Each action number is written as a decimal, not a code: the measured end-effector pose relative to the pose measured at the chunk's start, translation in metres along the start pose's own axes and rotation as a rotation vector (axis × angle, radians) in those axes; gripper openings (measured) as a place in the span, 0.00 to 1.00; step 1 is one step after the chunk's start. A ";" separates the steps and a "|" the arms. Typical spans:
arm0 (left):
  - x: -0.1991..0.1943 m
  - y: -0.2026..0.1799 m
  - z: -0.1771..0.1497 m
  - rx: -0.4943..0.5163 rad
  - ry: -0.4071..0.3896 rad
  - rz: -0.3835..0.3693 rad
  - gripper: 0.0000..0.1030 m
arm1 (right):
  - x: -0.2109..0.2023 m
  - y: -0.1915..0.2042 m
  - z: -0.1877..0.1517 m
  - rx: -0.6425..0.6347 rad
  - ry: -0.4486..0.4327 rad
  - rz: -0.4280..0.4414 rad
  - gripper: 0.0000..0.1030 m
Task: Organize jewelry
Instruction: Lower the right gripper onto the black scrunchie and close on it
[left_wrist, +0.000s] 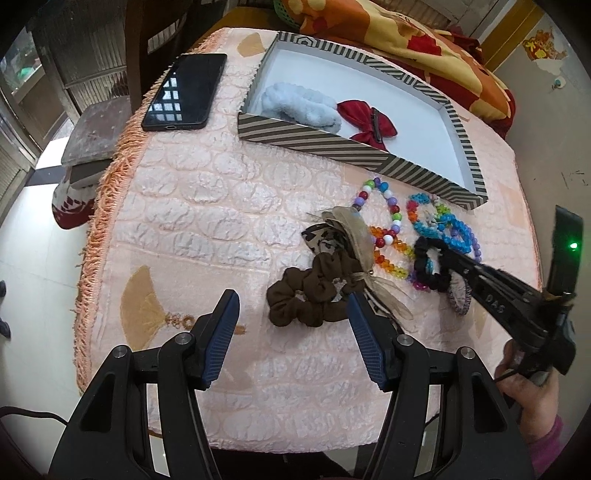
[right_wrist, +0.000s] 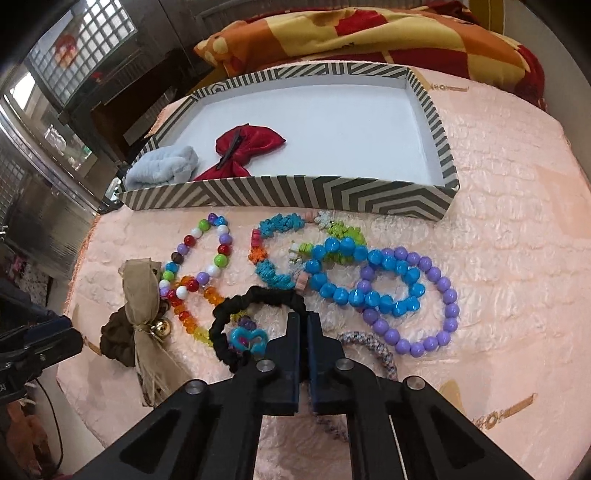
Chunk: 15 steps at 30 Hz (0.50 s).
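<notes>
The right tongs (right_wrist: 303, 321) are pinched on the black scrunchie (right_wrist: 255, 299) near the desk's (right_wrist: 517, 258) front edge; the striped box (right_wrist: 295, 195) lies straight beyond, across the beads. The left tongs (left_wrist: 291, 314) gape empty, the brown scrunchie (left_wrist: 306, 299) just ahead.

Right gripper (right_wrist: 303, 321) closed on black fabric scrunchie (right_wrist: 255, 299) lying on pink quilted tablecloth (right_wrist: 517, 258). Striped cardboard tray (right_wrist: 295, 192) behind holds red velvet bow (right_wrist: 243, 147), grey fluffy scrunchie (right_wrist: 162, 166).
</notes>
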<state>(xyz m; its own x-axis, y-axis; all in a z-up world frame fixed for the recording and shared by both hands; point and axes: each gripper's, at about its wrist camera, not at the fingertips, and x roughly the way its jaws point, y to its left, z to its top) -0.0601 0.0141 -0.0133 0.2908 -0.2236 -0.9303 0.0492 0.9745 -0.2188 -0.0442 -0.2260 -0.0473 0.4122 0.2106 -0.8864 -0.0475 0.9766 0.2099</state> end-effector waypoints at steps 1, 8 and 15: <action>0.001 -0.001 0.000 0.003 0.002 -0.010 0.61 | -0.003 0.000 -0.001 0.003 -0.008 0.003 0.03; 0.008 -0.015 0.002 0.017 0.011 -0.053 0.65 | -0.020 -0.003 -0.008 0.044 -0.041 0.031 0.03; 0.025 -0.030 0.007 0.033 0.024 -0.044 0.66 | -0.022 -0.003 -0.008 0.033 -0.048 0.033 0.03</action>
<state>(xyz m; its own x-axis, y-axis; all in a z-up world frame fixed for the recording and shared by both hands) -0.0476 -0.0204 -0.0280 0.2644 -0.2666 -0.9268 0.0927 0.9636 -0.2507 -0.0605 -0.2333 -0.0318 0.4539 0.2391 -0.8584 -0.0320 0.9671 0.2524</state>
